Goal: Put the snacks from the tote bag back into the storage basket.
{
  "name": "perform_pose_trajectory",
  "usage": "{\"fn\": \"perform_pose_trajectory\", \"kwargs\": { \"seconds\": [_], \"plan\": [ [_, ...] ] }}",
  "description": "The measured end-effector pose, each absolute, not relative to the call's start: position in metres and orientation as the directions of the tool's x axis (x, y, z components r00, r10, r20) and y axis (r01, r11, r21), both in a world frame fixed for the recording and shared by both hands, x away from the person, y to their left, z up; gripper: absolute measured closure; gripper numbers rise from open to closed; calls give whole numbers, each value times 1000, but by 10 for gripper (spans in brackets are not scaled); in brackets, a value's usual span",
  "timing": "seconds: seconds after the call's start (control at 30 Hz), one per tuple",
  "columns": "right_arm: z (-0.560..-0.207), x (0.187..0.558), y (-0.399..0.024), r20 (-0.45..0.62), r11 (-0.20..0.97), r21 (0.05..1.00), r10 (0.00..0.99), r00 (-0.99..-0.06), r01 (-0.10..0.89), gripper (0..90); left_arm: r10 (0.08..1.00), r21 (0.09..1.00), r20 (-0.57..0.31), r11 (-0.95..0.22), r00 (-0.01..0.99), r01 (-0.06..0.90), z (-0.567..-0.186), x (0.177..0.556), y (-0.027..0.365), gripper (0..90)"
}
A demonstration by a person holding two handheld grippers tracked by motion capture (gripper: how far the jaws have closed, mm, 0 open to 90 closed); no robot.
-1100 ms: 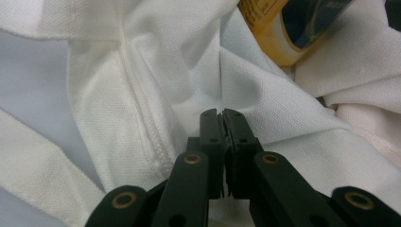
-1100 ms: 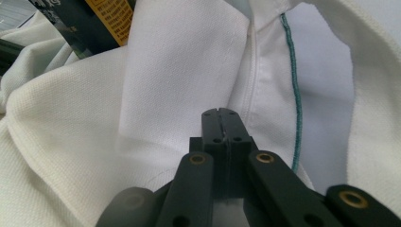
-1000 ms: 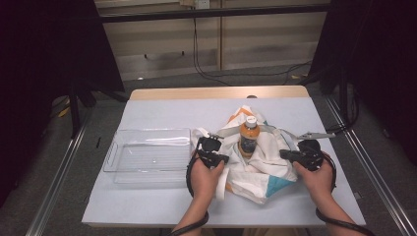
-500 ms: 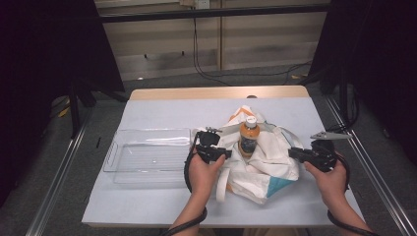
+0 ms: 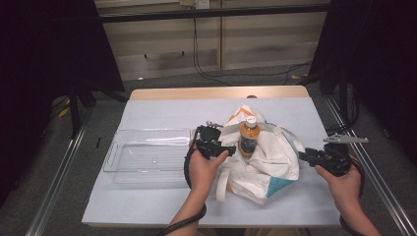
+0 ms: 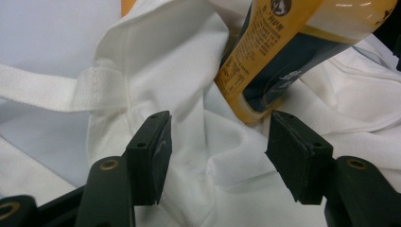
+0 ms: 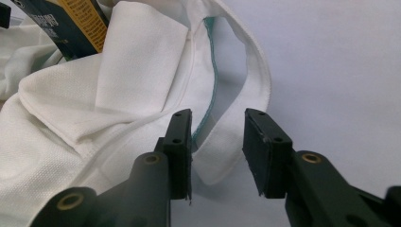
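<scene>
High view: bottle (image 5: pixel 248 138) upright mid-frame in white bag (image 5: pixel 265 164), left gripper (image 5: pixel 222 147) and right gripper (image 5: pixel 304 156) just opening, nothing held; best grasp bottle squarely, avoiding cloth.

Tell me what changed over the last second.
Both hand-held grippers let go of the bag: their jaws have just been opening, and no cloth is pinched between them now. The right hand-held gripper drew away to the right, off the bag. The left hand-held gripper stayed at the bag's left edge. The bottle still stands on the bag, and the tray has not moved.
</scene>
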State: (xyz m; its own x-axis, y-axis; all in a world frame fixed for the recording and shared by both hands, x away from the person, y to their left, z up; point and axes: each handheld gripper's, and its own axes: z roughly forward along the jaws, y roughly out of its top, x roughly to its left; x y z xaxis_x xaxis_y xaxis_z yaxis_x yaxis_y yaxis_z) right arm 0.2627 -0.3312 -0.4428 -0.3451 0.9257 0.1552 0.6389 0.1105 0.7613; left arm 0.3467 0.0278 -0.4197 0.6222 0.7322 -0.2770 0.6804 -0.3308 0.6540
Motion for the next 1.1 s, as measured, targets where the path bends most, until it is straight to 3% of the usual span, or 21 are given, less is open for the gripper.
{"fn": "perform_pose_trajectory", "kwargs": {
  "seconds": [0.4,0.83,1.1],
  "plan": [
    [-442,262,-337,157,89,760,936,-315,643,437,727,687,-249,-333,640,646,-414,350,21,265],
    [-442,263,-340,183,56,747,940,-286,663,222,713,716,-259,-312,652,625,-408,352,10,184],
    [-442,264,-340,194,48,745,939,-285,665,174,677,725,-277,-319,682,611,-405,351,8,158]
  ]
}}
